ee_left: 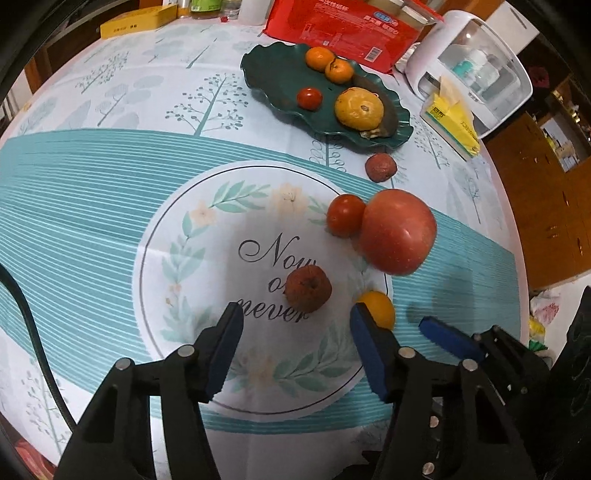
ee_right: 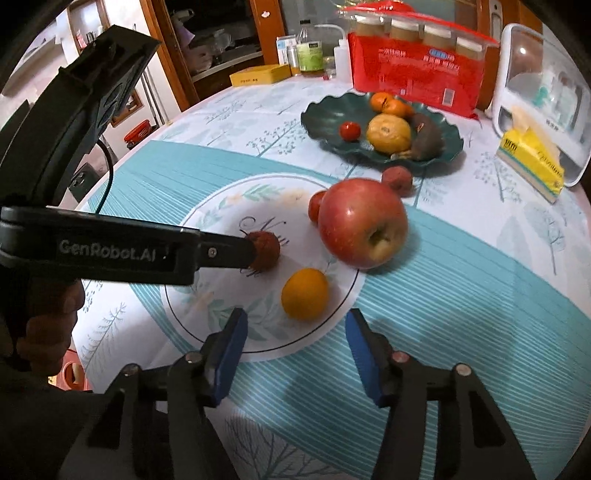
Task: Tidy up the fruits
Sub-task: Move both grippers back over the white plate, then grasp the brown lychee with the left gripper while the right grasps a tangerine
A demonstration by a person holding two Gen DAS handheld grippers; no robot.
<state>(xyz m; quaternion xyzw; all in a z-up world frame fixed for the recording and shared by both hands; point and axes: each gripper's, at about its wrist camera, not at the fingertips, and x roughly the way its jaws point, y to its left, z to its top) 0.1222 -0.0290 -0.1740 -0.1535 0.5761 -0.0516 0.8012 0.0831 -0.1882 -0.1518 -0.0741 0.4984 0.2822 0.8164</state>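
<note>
On the tablecloth lie a wrinkled brown-red fruit, a small orange, a big red apple, a small tomato and another wrinkled red fruit. My left gripper is open, and the brown-red fruit sits just past its tips, untouched. My right gripper is open too, with the orange just ahead between its tips. A dark green plate at the back holds two mandarins, a tomato and a large yellow fruit.
Behind the plate stand a red package, a white appliance and a yellow tissue pack. A yellow box and bottles line the far edge. The table's rim curves down the right side.
</note>
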